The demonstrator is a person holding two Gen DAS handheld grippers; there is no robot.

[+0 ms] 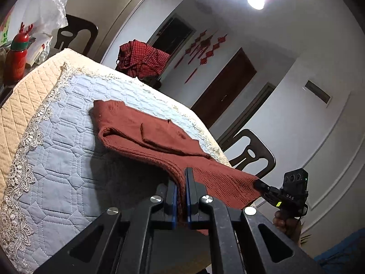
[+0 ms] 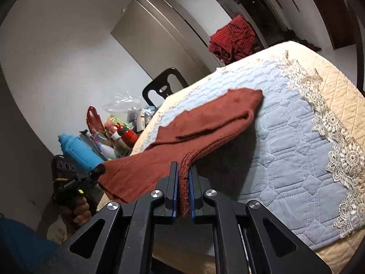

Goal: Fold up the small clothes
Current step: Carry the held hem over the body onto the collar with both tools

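Rust-red knitted garment (image 1: 146, 127) lay part-folded on the blue quilted cover (image 1: 68, 155) of the bench, far end flat on the quilt, near ribbed hem lifted clear of it. Left tool (image 1: 181, 175) clamped tight on the left corner of that hem, knit bunched between the blue pads (image 1: 189, 189). Right tool (image 2: 183, 171) likewise pinched shut on the right corner, the hem stretched taut between the two. Seen in the left wrist view: the right tool at far right, gripped by a hand (image 1: 285, 223). Lace trim (image 1: 25, 159) edged the blue quilt over a cream quilted cloth (image 1: 29, 91). Beyond the bench: dark chair (image 1: 251, 157), red checked cloth (image 1: 141, 59), red bottle (image 1: 17, 59) at far left.
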